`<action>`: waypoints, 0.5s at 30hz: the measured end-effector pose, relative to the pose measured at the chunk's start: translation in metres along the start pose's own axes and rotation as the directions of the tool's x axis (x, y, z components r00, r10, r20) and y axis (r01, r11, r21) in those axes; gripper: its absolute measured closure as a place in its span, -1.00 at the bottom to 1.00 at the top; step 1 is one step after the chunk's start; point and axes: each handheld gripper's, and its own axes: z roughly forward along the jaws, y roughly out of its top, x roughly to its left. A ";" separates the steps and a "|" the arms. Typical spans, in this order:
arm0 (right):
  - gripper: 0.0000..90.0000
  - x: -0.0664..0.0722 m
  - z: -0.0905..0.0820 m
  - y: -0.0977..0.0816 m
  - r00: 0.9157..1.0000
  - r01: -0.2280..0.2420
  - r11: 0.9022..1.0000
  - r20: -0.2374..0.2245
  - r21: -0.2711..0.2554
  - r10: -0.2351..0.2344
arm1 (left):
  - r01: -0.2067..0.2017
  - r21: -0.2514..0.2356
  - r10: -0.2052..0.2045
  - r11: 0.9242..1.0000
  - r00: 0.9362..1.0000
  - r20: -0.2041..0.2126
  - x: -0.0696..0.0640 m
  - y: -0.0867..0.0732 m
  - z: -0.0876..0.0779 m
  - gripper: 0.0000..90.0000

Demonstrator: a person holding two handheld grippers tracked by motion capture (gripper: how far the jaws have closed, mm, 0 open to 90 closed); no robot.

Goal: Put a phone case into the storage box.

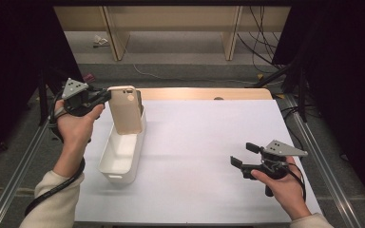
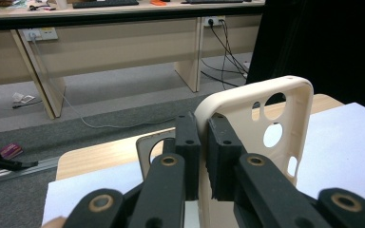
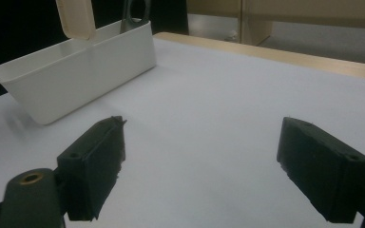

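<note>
Jaws of the left gripper (image 1: 105,95) pinch the rim of one beige phone case (image 1: 125,110), held upright above the single white bin (image 1: 119,159), where a second grey case (image 2: 148,148) leans; the right gripper (image 1: 241,154) hovers wide open, empty.

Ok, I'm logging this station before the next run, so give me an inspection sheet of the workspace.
Surface: white table, bare wood strip at its far edge.
Job's things: beige phone case held over the white bin; a second, grey case stands in the bin.
Clutter: nothing seen.
Grippers: left gripper clamps the beige case's edge; right gripper open, holding nothing.
Cables: one trails from each gripper; more on the floor.
Surroundings: wooden bench legs, grey floor.
</note>
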 end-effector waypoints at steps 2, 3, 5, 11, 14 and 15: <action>-0.62 0.000 0.000 0.000 1.000 -0.001 1.000 0.000 0.001 0.001 | 0.000 0.003 0.000 1.000 1.000 0.002 0.000 -0.001 0.001 0.87; -0.62 0.000 0.000 0.000 1.000 -0.001 1.000 0.000 0.002 0.001 | -0.001 0.004 0.001 1.000 1.000 0.001 0.000 -0.001 0.001 0.87; -0.62 0.000 0.000 0.000 1.000 0.000 1.000 0.000 0.001 0.000 | -0.003 0.005 0.003 1.000 1.000 0.000 0.001 -0.001 0.002 0.87; -0.62 0.000 0.000 0.000 1.000 0.000 1.000 0.001 0.000 0.000 | -0.005 0.000 0.005 1.000 1.000 -0.007 0.005 -0.001 0.002 0.87; -0.62 0.000 0.000 0.000 1.000 -0.001 1.000 0.001 0.001 0.001 | -0.008 0.002 0.009 1.000 1.000 -0.010 0.007 -0.001 0.003 0.87; -0.62 0.000 0.000 0.000 1.000 -0.002 1.000 0.002 0.001 0.001 | -0.011 0.001 0.011 1.000 1.000 -0.011 0.007 -0.001 0.004 0.87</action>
